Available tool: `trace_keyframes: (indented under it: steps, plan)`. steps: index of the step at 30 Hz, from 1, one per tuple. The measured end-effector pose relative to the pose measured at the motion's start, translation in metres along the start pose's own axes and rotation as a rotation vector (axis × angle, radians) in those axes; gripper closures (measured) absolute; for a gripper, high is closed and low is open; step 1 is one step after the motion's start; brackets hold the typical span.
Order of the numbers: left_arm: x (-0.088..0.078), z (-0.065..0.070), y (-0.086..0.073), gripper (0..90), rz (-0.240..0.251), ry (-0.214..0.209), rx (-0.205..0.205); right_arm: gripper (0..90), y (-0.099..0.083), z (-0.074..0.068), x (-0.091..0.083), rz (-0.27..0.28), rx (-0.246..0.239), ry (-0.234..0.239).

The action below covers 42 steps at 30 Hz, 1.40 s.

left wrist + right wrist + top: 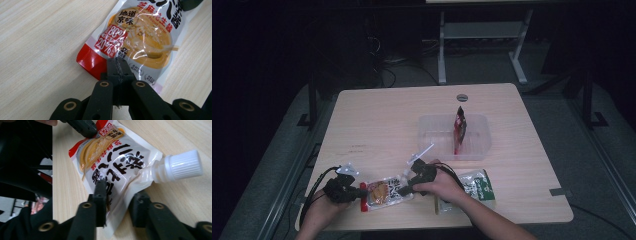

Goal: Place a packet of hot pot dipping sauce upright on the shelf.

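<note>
Sauce pouch lies flat near the front edge of the surface. Left tongs are clamped tight on its red bottom corner. Right tongs are partly apart, straddling the edge near the white cap, not pinching yet. Tip: grab well into the seam by the spout, not the slick film, and lift both ends evenly so it won't sag on the way to the bin.

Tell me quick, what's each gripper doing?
Left gripper: shut on the white spouted sauce pouch.
Right gripper: open, jaws straddling the pouch's edge.
</note>
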<state>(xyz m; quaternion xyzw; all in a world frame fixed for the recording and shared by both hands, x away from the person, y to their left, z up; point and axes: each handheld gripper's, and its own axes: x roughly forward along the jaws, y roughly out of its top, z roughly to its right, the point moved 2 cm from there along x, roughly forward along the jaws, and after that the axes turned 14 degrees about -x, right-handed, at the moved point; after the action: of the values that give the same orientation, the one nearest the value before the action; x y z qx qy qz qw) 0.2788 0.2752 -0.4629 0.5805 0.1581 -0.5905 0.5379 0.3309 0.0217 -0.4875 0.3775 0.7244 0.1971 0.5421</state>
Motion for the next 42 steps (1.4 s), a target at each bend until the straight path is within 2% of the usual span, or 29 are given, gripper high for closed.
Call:
trace_keyframes:
  steps: [6, 10, 14, 20, 21, 23, 25, 28, 32, 37, 42]
  plan:
    - [0.0, 0.0, 0.0, 89.8, -0.005, 0.0, 0.002, 84.9, 0.0, 0.002, 0.003, 0.005, 0.006, 0.024]
    - [0.0, 0.002, 0.0, 89.8, -0.008, 0.014, 0.029, 89.0, 0.001, 0.001, 0.002, 0.009, -0.001, 0.03]
    - [-0.001, 0.003, 0.002, 89.8, -0.015, 0.012, 0.037, 89.7, 0.002, 0.0, 0.0, 0.027, 0.003, 0.065]
    - [0.0, 0.003, 0.004, 89.8, 0.001, -0.036, 0.025, 90.0, 0.007, -0.006, -0.007, 0.058, -0.023, 0.095]
    - [0.0, 0.003, 0.005, 89.8, -0.001, -0.039, 0.042, 90.0, 0.009, -0.008, -0.009, 0.062, -0.031, 0.094]
    - [0.001, 0.007, 0.007, 89.8, 0.007, -0.057, 0.045, 90.0, 0.012, -0.012, -0.012, 0.069, -0.047, 0.1]
    - [0.001, 0.009, 0.009, 89.8, 0.004, -0.057, 0.072, 90.0, 0.016, -0.016, -0.017, 0.079, -0.06, 0.102]
    - [0.002, 0.015, 0.012, 89.8, 0.011, -0.077, 0.082, 90.0, 0.019, -0.018, -0.025, 0.1, -0.076, 0.095]
    - [0.002, 0.024, 0.015, 89.8, 0.037, -0.117, 0.08, 90.0, 0.024, -0.021, -0.037, 0.137, -0.08, 0.095]
    - [0.006, 0.038, 0.021, 89.8, 0.064, -0.177, 0.098, 90.0, 0.029, -0.024, -0.054, 0.177, -0.088, 0.079]
    - [0.012, 0.056, 0.028, 89.7, 0.07, -0.205, 0.158, 90.0, 0.031, -0.025, -0.068, 0.207, -0.101, 0.07]
